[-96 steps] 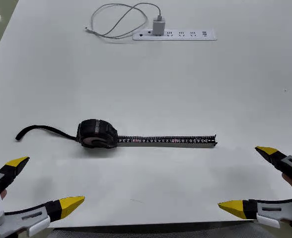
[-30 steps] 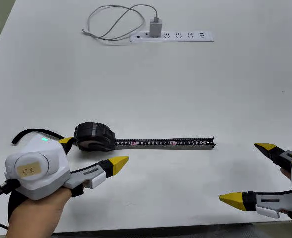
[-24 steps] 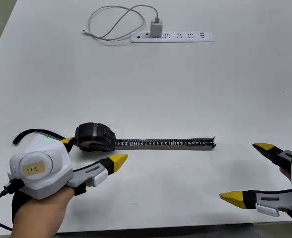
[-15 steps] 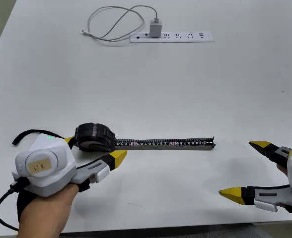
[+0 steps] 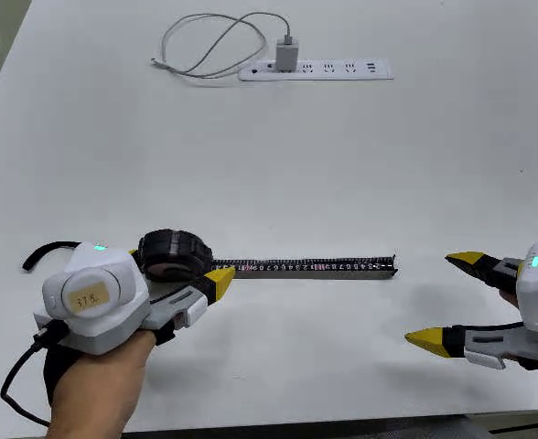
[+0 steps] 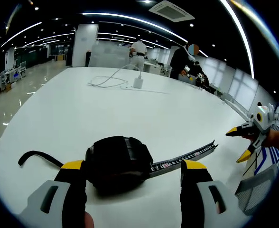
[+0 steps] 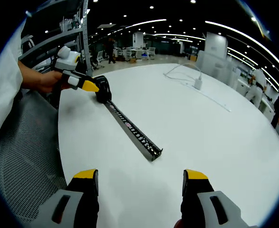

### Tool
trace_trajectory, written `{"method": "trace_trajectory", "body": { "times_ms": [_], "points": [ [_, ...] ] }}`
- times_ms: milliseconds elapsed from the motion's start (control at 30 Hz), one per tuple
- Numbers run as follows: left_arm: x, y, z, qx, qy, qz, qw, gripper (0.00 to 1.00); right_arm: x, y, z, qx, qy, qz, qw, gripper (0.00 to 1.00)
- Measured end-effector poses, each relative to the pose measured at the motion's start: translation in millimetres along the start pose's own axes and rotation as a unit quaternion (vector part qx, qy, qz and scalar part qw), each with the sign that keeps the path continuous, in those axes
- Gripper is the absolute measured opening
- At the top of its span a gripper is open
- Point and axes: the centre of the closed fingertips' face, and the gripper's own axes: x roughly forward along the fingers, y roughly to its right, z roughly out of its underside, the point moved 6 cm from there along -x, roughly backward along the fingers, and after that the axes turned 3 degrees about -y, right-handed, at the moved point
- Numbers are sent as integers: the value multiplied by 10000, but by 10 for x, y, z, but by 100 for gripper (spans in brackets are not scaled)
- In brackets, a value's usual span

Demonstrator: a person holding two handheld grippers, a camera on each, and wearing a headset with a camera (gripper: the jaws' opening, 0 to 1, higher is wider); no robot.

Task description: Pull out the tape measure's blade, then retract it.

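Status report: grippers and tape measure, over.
Left gripper open, jaws straddling the tape measure case. Right gripper open, clear of the blade. Blade extended, flat on the table. Power strip far off, not in the way.

Left hand-held gripper (image 6: 133,165), right hand-held gripper (image 5: 443,299): white housings, yellow tips; black cable (image 5: 8,380) on left.

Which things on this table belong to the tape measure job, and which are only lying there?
For the job: tape measure case; its pulled-out blade; left gripper, open around the case; right gripper, open.
Lying about: power strip; charger; white cable.
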Motion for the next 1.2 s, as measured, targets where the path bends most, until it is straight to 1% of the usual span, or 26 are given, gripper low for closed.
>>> {"method": "trace_trajectory", "body": {
  "times_ms": [67, 467, 800, 900, 1033, 1100, 1200],
  "points": [
    [3, -9, 1, 7, -16, -77, 10000, 77, 10, 29, -12, -53, -33, -34, 10000, 67],
    [50, -44, -9, -88, -13, -257, 9996, 73, 85, 149, -69, -376, -161, -207, 9989, 54],
    [66, -67, -21, -184, -28, -419, 9989, 69, 159, 262, -109, -674, -324, -364, 9965, 42],
    [68, -71, -16, -156, -39, -472, 9988, 68, 189, 292, -137, -774, -366, -431, 9954, 39],
    [75, -85, -15, -168, -44, -504, 9986, 66, 225, 330, -166, -882, -418, -485, 9940, 35],
    [71, -99, -15, -125, -64, -552, 9984, 63, 244, 344, -185, -906, -428, -513, 9936, 35],
    [79, -107, -13, -125, -76, -555, 9983, 62, 278, 353, -194, -967, -463, -553, 9927, 34]
  ]
}}
